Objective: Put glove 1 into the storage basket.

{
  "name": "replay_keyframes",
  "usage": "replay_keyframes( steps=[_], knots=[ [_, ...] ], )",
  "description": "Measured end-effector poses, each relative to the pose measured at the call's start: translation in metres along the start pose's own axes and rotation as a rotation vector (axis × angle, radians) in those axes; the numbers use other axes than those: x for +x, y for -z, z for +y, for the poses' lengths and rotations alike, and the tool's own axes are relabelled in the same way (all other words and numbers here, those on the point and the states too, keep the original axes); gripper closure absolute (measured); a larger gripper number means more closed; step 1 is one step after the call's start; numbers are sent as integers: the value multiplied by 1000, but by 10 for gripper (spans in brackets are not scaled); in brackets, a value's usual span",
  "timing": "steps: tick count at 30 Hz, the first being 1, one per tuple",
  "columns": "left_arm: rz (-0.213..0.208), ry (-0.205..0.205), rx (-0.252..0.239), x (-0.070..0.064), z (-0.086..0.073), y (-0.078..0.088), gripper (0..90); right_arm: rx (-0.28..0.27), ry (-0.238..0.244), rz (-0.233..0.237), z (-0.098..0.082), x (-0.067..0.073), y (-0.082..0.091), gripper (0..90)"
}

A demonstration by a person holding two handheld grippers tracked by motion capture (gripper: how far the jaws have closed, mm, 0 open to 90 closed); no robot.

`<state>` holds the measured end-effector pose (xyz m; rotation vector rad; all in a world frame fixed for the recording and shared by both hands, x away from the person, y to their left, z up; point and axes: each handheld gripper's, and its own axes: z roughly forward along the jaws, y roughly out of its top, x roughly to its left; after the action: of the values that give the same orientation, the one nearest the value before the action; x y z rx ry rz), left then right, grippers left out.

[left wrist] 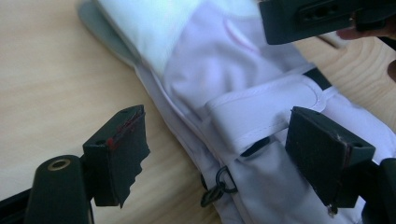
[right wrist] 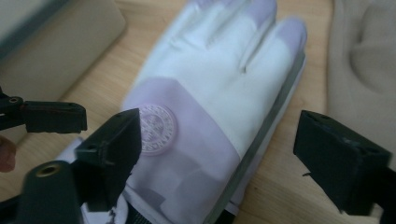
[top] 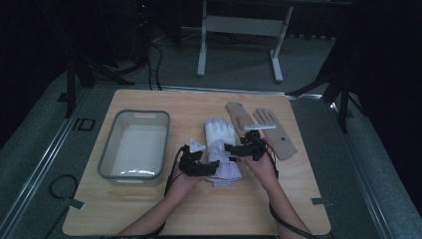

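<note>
High view hides the white glove's [top: 220,144] cuff behind both grippers; left gripper [left wrist: 217,154] and right gripper [right wrist: 217,154] straddle it, jaws apart.

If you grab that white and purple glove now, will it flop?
Probably yes. The white and purple glove is soft folded fabric lying flat, so it would likely droop from the tongs. It looks light. The smooth cloth might slip, though the wrist strap seems easier to pinch.

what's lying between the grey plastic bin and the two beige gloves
In the high view, a white and lilac glove lies on the wooden table between the grey plastic bin and the two beige gloves.
</note>
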<state>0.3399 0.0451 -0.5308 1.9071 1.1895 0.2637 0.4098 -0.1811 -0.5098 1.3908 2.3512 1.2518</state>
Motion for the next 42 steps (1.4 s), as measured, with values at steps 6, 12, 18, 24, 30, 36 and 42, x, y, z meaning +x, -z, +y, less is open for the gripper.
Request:
replay_keyframes(
  steps=[6,12,18,24,30,36,42],
  knots=[
    [-7,36,32,4,-5,-5,195,73,-59,41,-15,-7,-16,241],
    [-67,81,86,10,-9,-13,280,98,-169,140,-24,-14,-24,419],
    [-123,94,107,12,-9,-16,460,96,-146,143,-27,-13,-25,567],
    [-130,91,98,13,-8,-15,660,92,-134,92,-24,-7,-20,712],
    [-160,94,86,16,-4,-11,727,102,-95,32,-14,6,-16,765],
    [-164,78,59,15,4,-5,738,72,-76,17,-7,12,-9,776],
    [-168,47,45,12,17,9,741,39,-74,25,1,16,2,776]
  ],
)
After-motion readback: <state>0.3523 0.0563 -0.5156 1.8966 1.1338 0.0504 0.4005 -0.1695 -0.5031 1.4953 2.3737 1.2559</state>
